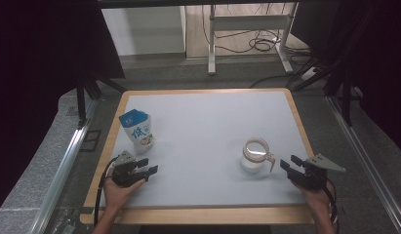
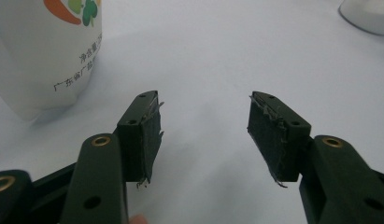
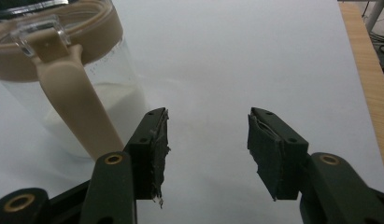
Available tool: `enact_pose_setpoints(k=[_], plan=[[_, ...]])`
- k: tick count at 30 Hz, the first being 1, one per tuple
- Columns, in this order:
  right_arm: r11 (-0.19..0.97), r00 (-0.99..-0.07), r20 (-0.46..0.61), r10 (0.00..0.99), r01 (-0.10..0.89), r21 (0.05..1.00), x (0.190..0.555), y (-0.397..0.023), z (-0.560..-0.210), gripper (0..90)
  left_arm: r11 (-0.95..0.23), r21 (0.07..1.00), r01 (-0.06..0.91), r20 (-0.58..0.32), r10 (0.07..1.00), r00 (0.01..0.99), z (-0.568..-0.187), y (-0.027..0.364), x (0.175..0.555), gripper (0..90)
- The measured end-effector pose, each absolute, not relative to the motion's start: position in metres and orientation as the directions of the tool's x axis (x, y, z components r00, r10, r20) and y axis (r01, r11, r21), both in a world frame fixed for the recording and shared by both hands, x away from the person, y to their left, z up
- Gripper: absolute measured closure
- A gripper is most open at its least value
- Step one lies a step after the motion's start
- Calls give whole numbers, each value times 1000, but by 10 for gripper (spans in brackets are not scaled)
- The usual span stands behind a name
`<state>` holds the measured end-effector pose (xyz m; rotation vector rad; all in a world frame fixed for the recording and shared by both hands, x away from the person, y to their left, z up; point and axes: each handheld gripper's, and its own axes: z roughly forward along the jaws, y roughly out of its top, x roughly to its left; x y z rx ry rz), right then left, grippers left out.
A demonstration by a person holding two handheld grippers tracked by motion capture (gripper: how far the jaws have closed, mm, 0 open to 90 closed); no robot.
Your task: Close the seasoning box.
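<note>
White and wood-edged, the table (image 1: 208,126) fills the middle of a dim room with grey floor around it, and a blue-and-white pouch (image 1: 137,127) stands upright at its left side, well apart from a clear jug (image 1: 255,155) with a tan lid and handle at the near right. Just near of the pouch, the left gripper (image 1: 150,166) rests with jaws parted and empty. Just right of the jug's handle, the right gripper (image 1: 288,163) has its jaws released, nothing between them.

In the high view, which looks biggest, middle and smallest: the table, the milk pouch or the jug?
1. Table, by far the largest.
2. Milk pouch and jug look about alike; the blue-and-white pouch seems slightly taller, the clear jug with the tan handle slightly wider, so I won't rank them.
</note>
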<state>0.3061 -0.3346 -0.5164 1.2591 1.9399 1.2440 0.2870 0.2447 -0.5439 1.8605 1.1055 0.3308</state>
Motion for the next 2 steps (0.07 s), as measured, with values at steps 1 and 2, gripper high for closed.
enact_pose_setpoints(k=[1,2], plan=[[151,-439,59,896,428,891,306,-334,-517,480,-176,813,554,-209,801,561,-544,245,287,438],[153,-441,59,896,429,890,307,-334,-517,480,-173,814,554,-211,802,559,-543,245,287,437]])
